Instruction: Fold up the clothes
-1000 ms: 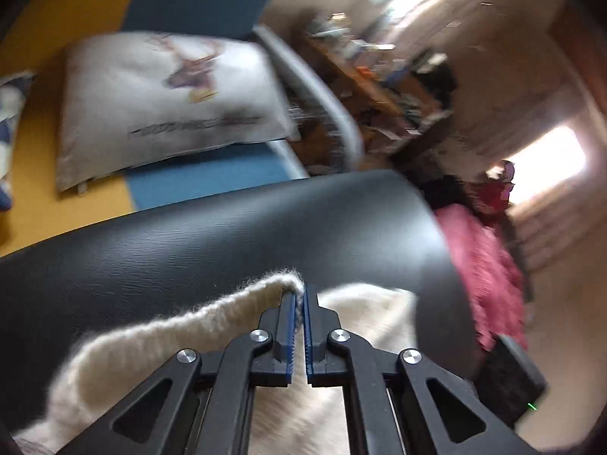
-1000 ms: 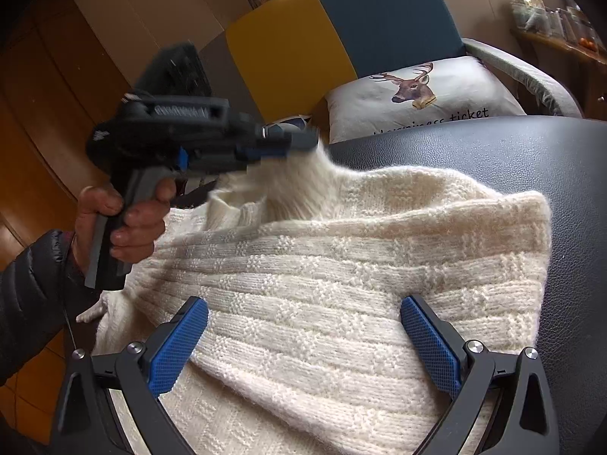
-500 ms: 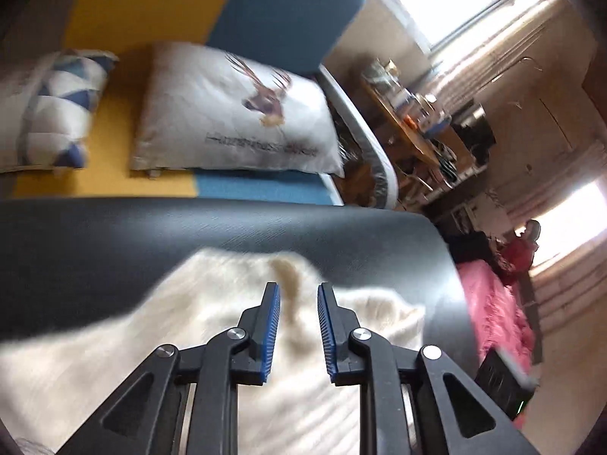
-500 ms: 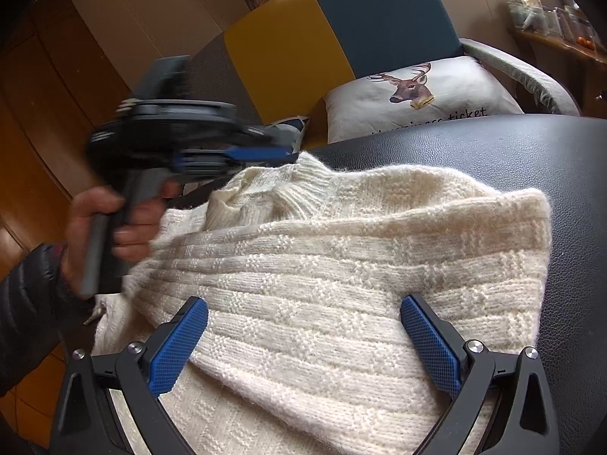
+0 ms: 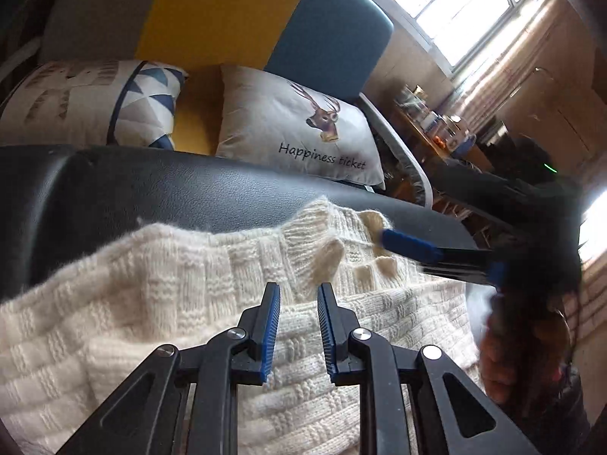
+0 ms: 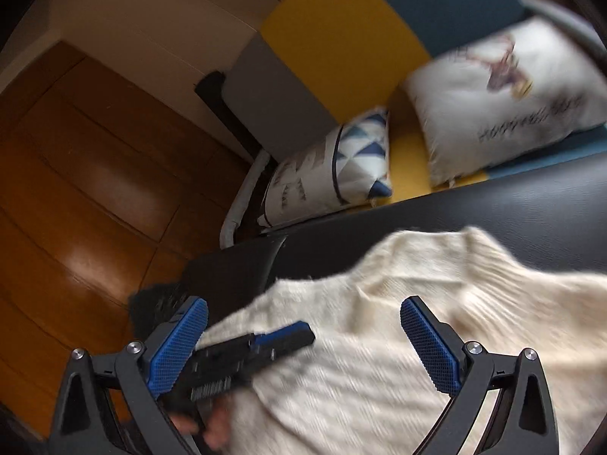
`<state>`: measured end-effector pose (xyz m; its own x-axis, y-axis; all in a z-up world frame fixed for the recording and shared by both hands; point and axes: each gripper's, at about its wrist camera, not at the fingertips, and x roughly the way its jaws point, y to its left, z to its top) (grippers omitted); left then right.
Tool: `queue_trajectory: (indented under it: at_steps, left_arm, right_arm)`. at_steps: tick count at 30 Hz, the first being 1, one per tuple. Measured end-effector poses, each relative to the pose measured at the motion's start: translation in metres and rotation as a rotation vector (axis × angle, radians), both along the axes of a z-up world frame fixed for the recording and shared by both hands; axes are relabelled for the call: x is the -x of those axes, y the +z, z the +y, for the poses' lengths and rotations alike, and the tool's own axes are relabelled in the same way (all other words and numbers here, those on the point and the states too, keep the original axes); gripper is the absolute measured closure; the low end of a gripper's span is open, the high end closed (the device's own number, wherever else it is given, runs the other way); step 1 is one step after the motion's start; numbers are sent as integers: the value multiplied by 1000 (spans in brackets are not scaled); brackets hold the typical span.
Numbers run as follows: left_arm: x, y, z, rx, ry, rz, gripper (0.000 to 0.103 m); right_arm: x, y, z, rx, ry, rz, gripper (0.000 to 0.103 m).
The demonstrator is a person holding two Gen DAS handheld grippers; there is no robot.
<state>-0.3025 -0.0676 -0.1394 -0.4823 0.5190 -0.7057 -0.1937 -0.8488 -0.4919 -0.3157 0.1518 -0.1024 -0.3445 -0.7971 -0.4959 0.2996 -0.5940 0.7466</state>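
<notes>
A cream knitted sweater [image 5: 197, 303] lies spread on a black leather-look surface [image 5: 159, 193], its ribbed collar toward the far edge. The left gripper [image 5: 298, 292] hovers low over the near part of the knit with its blue-padded jaws slightly parted and nothing between them. The right gripper [image 6: 303, 322] has its jaws spread wide above the sweater, also empty; from the left wrist it appears at the right, blurred, with the person's hand [image 5: 504, 356] around its handle. Beyond the far edge stands a yellow and blue sofa [image 5: 227, 11] with a deer-print cushion [image 5: 299, 129] and, left of it, a triangle-patterned cushion [image 5: 91, 102].
</notes>
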Motion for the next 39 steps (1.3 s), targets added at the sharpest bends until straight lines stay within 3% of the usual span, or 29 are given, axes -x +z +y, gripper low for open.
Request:
queue_trajectory:
  at_steps: [4, 7, 12, 16, 21, 27, 30, 36, 39]
  left_arm:
    - [3, -20, 2, -8, -2, -39, 84]
    - [-1, -25, 0, -25, 1, -7, 84]
    - [-1, -30, -4, -43, 8, -5, 85]
    - [1, -29, -4, -39, 7, -4, 86]
    - [1, -20, -4, -60, 18, -7, 86]
    - [8, -10, 16, -51, -66, 22, 85]
    - [11, -21, 29, -29, -127, -4, 84]
    - [13, -30, 27, -43, -131, -15, 85]
    - [12, -29, 30, -19, -132, -8, 85]
  right_arm:
    - [27, -32, -19, 41, -21, -151, 0]
    - [38, -47, -40, 131, 36, -204, 0]
    - [56, -48, -60, 203, -5, -164, 0]
    - [62, -48, -56, 118, -54, -162, 0]
    - [37, -18, -37, 77, -22, -80, 0]
    - [41, -36, -25, 15, -21, -159, 0]
    - [49, -43, -34, 70, -15, -168, 0]
    - [67, -56, -52, 178, -2, -185, 0]
    - [68, -62, -49, 170, -11, -189, 0]
